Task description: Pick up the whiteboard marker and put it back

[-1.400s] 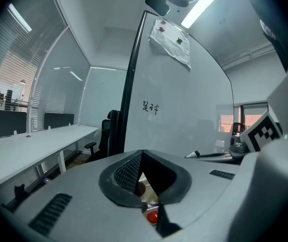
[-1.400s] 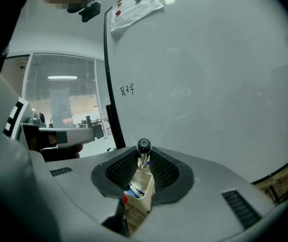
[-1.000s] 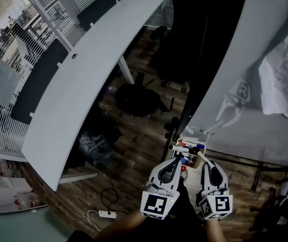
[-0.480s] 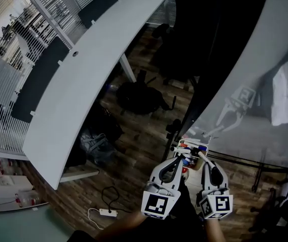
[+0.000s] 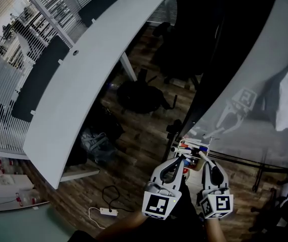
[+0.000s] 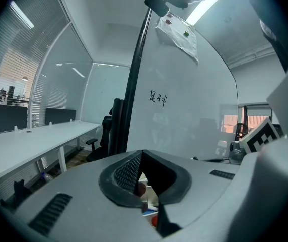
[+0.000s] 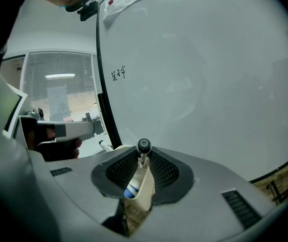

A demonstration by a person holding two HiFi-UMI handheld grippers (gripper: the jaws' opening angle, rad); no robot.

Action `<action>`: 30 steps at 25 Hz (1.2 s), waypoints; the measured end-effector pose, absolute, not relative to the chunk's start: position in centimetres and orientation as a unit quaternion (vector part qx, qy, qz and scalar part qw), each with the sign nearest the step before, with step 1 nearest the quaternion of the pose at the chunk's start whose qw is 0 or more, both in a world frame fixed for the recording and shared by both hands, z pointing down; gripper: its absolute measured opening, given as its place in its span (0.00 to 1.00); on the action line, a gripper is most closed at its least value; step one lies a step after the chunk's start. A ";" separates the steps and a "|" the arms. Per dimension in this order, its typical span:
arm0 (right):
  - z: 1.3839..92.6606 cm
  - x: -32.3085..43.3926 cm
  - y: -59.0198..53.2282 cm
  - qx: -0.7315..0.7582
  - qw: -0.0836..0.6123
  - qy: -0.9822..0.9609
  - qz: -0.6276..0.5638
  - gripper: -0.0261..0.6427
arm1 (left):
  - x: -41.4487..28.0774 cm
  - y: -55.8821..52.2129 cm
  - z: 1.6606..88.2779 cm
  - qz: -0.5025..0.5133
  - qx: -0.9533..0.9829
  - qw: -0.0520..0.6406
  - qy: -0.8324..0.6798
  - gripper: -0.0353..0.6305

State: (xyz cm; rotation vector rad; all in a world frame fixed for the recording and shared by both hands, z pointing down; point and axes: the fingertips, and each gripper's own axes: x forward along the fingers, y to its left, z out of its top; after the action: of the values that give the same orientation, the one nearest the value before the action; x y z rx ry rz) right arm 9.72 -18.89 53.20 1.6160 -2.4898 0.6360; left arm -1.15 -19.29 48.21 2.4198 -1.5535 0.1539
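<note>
Return of the whiteboard marker (image 7: 143, 146) is the step in hand: the right gripper (image 5: 204, 158) pinches it between its jaws, capped end pointing ahead, while the left gripper (image 5: 178, 160) sits beside it, jaws pressed together on nothing. The next move, I judge, calls for a short reach down into the marker tray (image 5: 195, 165) just ahead, then spreading the jaws. Counted: two grippers, one held marker, one tray holding a few more markers I cannot number, one whiteboard (image 5: 255, 100) behind.
</note>
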 end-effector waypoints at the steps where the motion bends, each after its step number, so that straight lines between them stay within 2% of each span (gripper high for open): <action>1: 53.2 9.7 -18.9 0.531 0.053 -0.819 0.209 0.16 | -1.1 -19.3 48.2 0.054 0.833 0.130 -0.534 0.06; 22: 54.2 9.3 -19.7 0.523 0.058 -0.823 0.214 0.16 | -1.2 -19.7 48.5 0.056 0.831 0.131 -0.537 0.06; 30: 55.1 9.3 -19.8 0.525 0.081 -0.820 0.214 0.16 | -1.2 -19.7 49.1 0.067 0.833 0.126 -0.535 0.06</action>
State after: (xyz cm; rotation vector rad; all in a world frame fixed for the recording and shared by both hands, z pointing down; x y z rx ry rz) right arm 9.35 -19.77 55.07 1.5689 -2.4519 0.6390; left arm -1.18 -19.71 49.05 2.4247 -1.5572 0.1944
